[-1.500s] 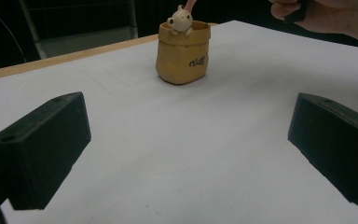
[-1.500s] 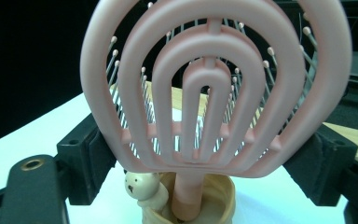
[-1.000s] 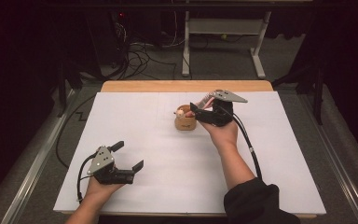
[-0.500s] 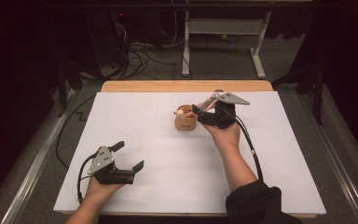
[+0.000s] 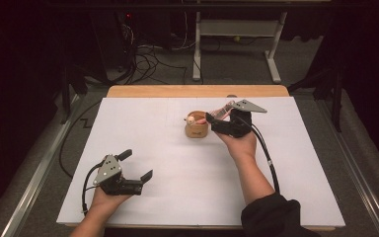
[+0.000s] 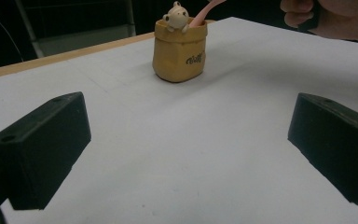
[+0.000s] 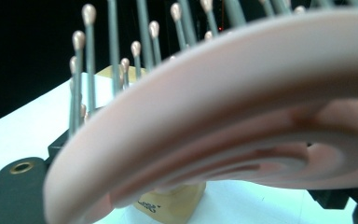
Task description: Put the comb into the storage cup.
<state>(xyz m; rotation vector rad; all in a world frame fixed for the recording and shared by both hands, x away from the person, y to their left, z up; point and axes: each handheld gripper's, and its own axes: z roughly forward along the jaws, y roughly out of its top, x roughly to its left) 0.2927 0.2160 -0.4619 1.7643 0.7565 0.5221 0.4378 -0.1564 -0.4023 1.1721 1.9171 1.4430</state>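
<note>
A tan bag-shaped holder (image 5: 196, 130) with a small bear figure (image 6: 175, 14) on its rim stands at the middle of the white table. A pink hairbrush (image 5: 220, 111) leans out of it to the right, its handle end down in the holder's mouth. My right gripper (image 5: 216, 121) is shut on the brush head just right of the holder. In the right gripper view the brush (image 7: 223, 116) lies close across the jaws, bristles up, with the holder (image 7: 168, 204) below. My left gripper (image 5: 138, 164) rests open at the front left. The holder (image 6: 179, 56) stands far ahead of it.
The white sheet (image 5: 177, 197) covers the table, and a wooden strip (image 5: 197, 91) shows along the far edge. Cables and a white stand (image 5: 237, 44) lie on the dark floor beyond. A hand (image 6: 335, 18) shows at the top right of the left gripper view.
My right gripper has shifted slightly to the right with the hairbrush still in it. The left gripper has not moved.
</note>
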